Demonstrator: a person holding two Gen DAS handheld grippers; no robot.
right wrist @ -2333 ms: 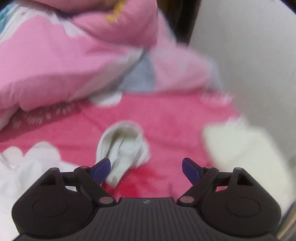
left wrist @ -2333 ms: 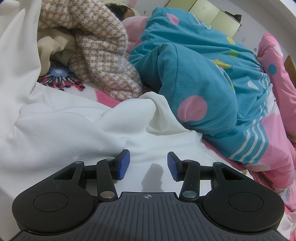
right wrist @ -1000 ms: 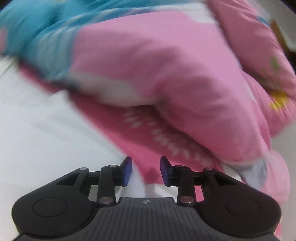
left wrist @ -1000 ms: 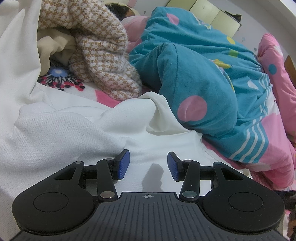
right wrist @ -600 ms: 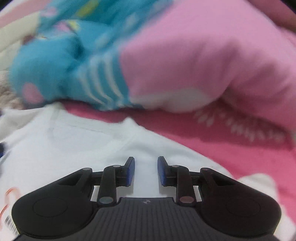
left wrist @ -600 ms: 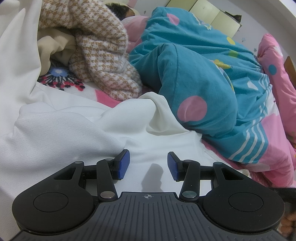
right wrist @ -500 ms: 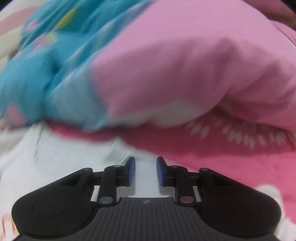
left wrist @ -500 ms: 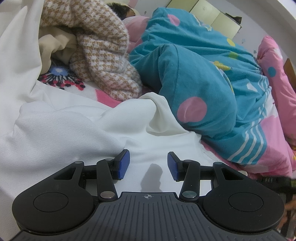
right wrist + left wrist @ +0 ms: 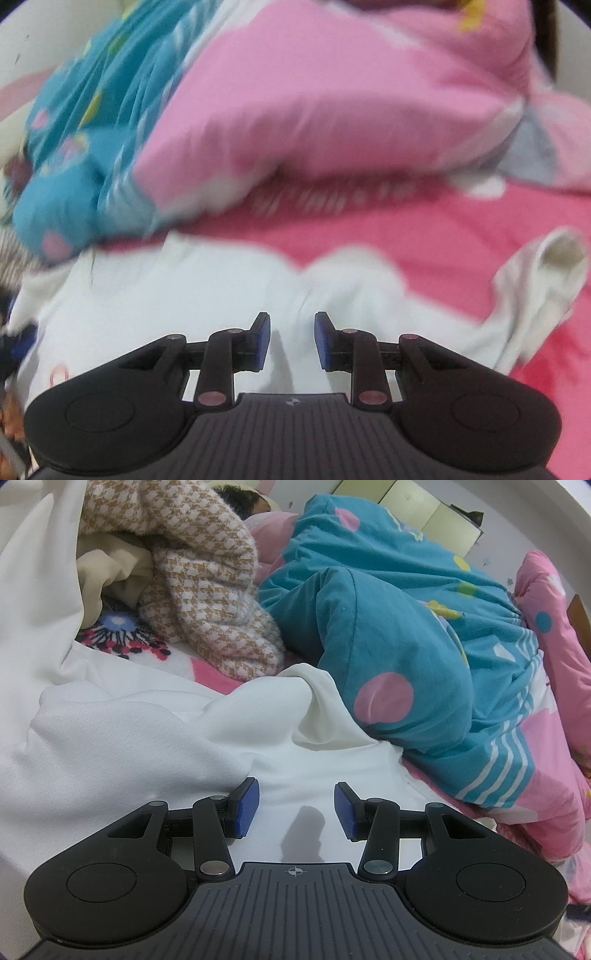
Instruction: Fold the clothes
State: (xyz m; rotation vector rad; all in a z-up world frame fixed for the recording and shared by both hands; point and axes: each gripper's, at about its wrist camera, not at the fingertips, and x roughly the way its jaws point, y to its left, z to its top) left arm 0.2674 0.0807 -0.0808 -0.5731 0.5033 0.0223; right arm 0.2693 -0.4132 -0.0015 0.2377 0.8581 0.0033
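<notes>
Both the left gripper (image 9: 296, 809) and right gripper (image 9: 291, 340) hover spread and empty over the white shirt (image 9: 155, 738), while only the right view shows a white sock (image 9: 543, 288) at 3 o'clock.

- I see teal quilt (image 9: 399, 653) with pink dot, bunched mid-bed, touching houndstooth blanket (image 9: 207, 602)
- pink quilt (image 9: 332, 110) piled behind, blurred in my right view
- pink sheet (image 9: 424, 236) underneath
- floral print (image 9: 122, 638) far left
- person's dark hair (image 9: 236, 498) at top
</notes>
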